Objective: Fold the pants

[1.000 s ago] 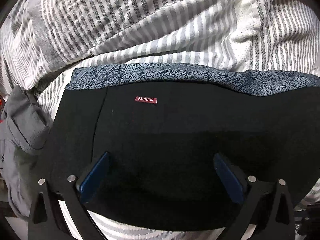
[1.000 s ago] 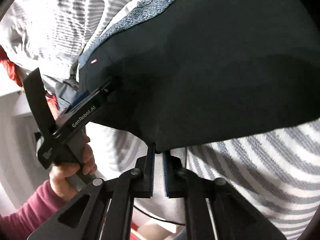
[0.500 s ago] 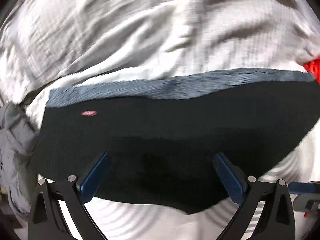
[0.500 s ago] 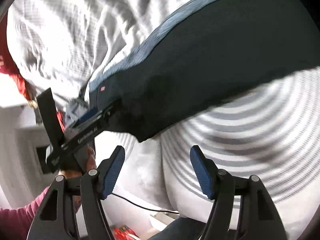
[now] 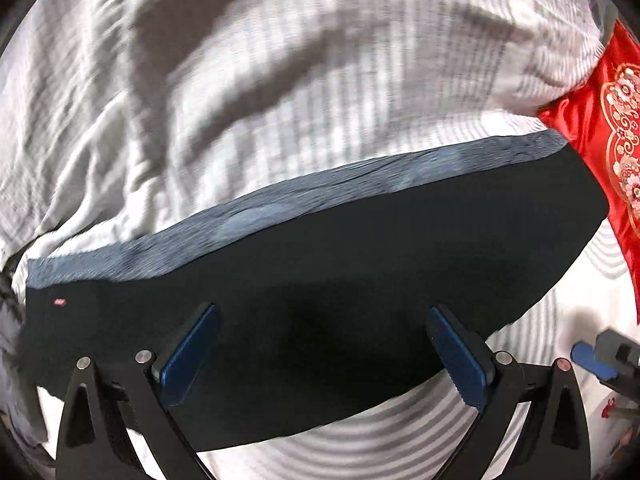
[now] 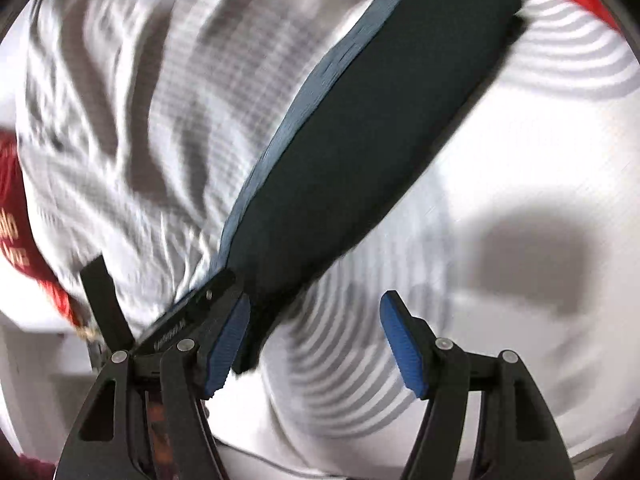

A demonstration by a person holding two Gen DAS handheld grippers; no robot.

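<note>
The pants (image 5: 320,300) have been released by the right gripper (image 6: 316,344), now spread wide; the left gripper (image 5: 320,356) is kept open, nothing gripped.

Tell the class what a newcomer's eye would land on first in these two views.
The folded black pants with a blue-grey band lie flat across the striped bedding, filling the middle. A bright red embroidered cloth sits at their right end. In front, the left gripper and the right gripper stand open, holding nothing.

open room: striped bedsheet (image 6: 500,128) right of the folded pants (image 6: 360,140) is bare, easy pass
in the way: red cushion (image 5: 612,152) touching the pants' far end
tight spot: left tool (image 6: 180,320) right beside right tool (image 6: 314,344)
</note>
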